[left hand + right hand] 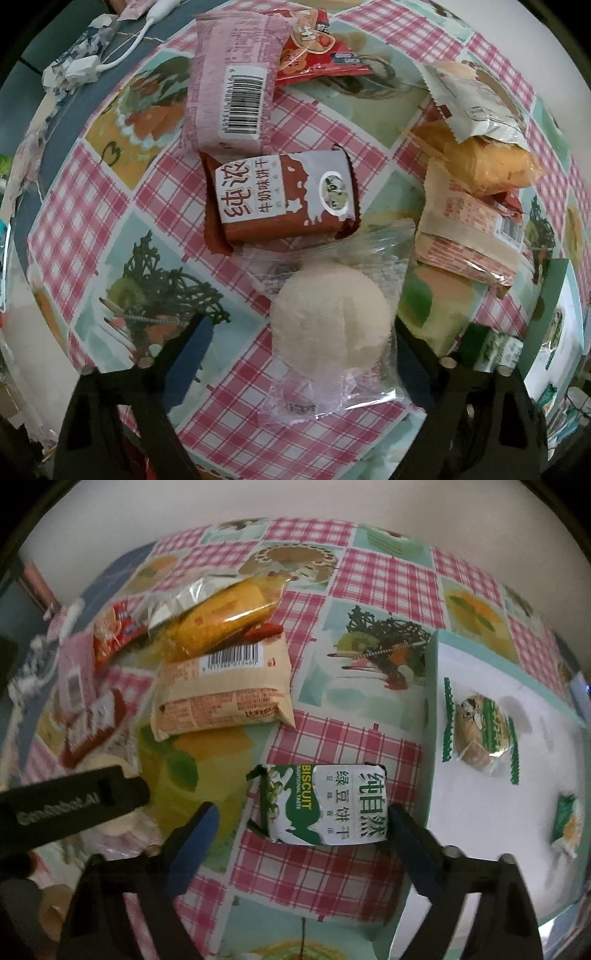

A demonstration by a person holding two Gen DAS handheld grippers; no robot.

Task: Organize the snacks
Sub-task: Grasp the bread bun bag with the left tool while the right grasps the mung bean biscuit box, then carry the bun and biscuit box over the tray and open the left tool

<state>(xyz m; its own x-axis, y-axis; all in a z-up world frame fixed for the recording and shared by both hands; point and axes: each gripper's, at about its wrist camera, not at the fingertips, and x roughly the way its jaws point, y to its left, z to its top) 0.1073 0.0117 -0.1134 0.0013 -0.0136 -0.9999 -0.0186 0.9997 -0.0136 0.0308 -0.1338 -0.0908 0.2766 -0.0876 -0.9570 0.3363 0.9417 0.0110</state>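
In the left wrist view my left gripper [301, 332] is open around a pale round bun in a clear wrapper [328, 325] lying on the checked tablecloth. Beyond it lie a brown milk biscuit pack [284, 195], a pink pack [232, 81], a red pack [314, 44], a yellow cake pack [487, 162] and a beige pack [469, 236]. In the right wrist view my right gripper [303, 823] is open around a green-and-white biscuit pack [325, 805]. A white box with mint rim [480, 849] at the right holds a round cookie pack [480, 731] and a small green pack [567, 823].
The snack pile shows in the right wrist view as a beige pack [225, 690] and yellow pack [221, 620]. The left gripper's body [66, 801] is at the left there. A white cable and adapter [81, 70] lie at the table's far left edge.
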